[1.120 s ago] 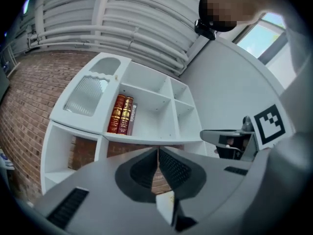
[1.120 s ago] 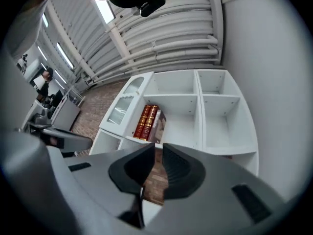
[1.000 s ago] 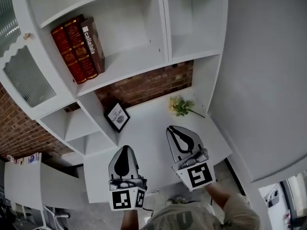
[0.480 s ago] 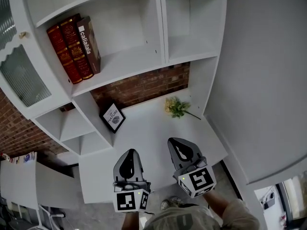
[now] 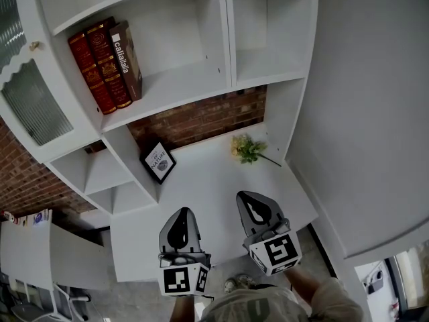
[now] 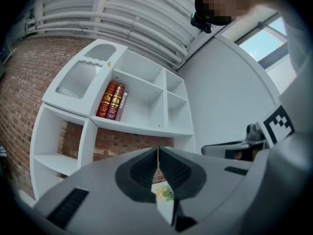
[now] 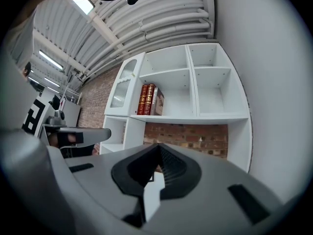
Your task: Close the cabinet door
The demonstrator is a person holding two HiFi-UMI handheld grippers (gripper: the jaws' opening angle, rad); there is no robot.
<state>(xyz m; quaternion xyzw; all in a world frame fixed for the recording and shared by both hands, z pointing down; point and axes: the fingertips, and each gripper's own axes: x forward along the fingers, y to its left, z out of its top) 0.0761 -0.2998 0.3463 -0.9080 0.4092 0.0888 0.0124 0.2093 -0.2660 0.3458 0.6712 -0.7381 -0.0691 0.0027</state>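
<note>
Left gripper point(image 5: 181, 215) and right gripper point(image 5: 249, 200) are hanging closed, gripping nothing; door point(image 5: 30, 99) is standing open.

Right gripper point(image 7: 157, 147) jaws together, empty; red books point(image 7: 148, 100) on white shelf point(image 7: 215, 117), cabinet door point(image 7: 124, 83) beside

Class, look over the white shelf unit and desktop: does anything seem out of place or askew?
Only the small sprig of yellow flowers lies loose on its side on the white desktop, with no vase. Nothing looks spilled or damaged.
</note>
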